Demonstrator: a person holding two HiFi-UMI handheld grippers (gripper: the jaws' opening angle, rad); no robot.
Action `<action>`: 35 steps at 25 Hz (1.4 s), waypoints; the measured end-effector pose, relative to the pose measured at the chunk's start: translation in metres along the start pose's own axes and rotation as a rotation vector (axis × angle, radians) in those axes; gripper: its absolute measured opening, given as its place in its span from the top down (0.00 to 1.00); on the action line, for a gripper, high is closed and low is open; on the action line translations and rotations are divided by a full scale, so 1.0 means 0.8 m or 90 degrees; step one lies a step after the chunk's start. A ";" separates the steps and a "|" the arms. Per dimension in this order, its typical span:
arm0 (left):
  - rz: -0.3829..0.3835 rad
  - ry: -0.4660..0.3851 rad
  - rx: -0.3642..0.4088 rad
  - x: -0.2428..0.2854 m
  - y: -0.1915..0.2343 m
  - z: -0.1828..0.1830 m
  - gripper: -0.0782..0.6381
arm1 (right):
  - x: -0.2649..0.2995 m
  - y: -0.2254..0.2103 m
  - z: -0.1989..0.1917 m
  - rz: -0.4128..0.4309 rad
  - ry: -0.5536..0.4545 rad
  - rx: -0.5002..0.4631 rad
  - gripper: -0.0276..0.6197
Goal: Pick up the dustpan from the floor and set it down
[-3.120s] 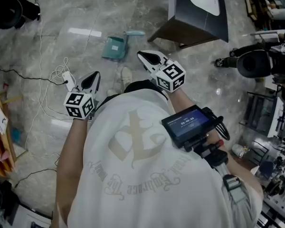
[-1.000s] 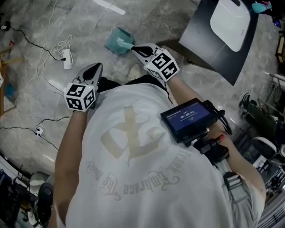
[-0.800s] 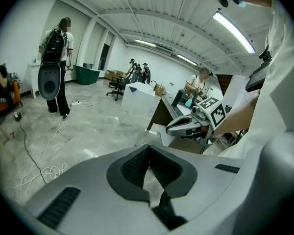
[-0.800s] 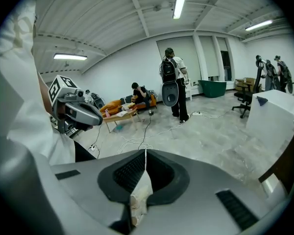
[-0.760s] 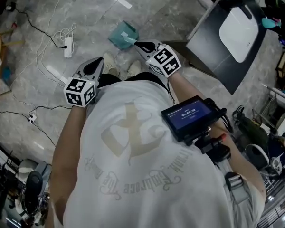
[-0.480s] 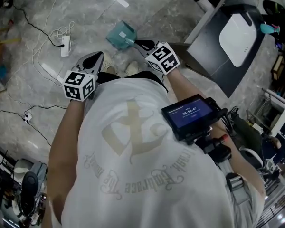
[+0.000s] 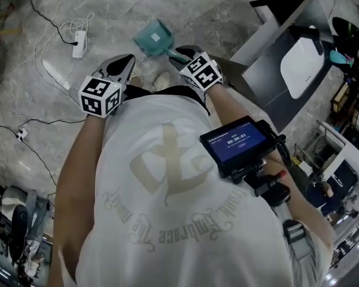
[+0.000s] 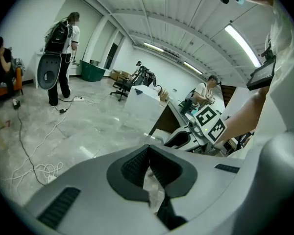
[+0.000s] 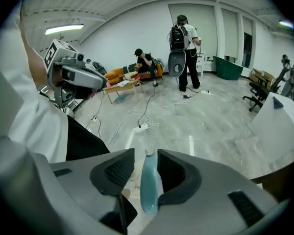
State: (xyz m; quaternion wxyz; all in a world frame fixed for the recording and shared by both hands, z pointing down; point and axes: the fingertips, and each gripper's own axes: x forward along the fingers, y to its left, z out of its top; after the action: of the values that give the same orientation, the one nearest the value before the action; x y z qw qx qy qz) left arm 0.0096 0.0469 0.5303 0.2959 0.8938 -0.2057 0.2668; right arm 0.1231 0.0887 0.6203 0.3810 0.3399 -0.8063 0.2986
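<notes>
Right gripper view: the right tool (image 9: 146, 152), jaws just spread, straddles the dustpan handle (image 9: 148, 192), lying lengthwise between them, unpinched.

The dustpan (image 7: 154, 39) is smooth teal plastic with a slight sheen; its handle (image 9: 148, 190) is the same moulded plastic. The floor (image 7: 107, 11) under the dustpan is polished grey veined stone, glossy enough to mirror the ceiling lights. Left of the dustpan, the power strip (image 7: 79, 43) is white plastic. Right of it, the cabinet (image 7: 260, 94) has dark matt panels. Near the dustpan, the left gripper (image 7: 125, 60) has a matt pale-grey plastic shell and black ribbed pads (image 8: 134, 165). The shirt (image 7: 167, 220) is white cloth with a faded print.
</notes>
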 end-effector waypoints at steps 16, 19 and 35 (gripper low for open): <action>0.037 -0.002 -0.051 -0.030 0.052 -0.018 0.88 | 0.085 -0.008 -0.053 -0.006 0.202 -0.017 0.64; 0.043 0.000 -0.051 -0.034 0.050 -0.017 0.88 | 0.088 -0.006 -0.059 0.009 0.196 -0.008 0.64; 0.044 0.008 -0.031 -0.035 0.053 -0.006 0.88 | 0.071 -0.049 -0.097 -0.092 0.232 -0.007 0.80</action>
State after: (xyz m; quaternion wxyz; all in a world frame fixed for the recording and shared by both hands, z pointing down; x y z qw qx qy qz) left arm -0.0356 0.0245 0.5344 0.3092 0.8772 -0.2408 0.2773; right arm 0.1581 0.1049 0.7165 0.5430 0.3352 -0.6990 0.3228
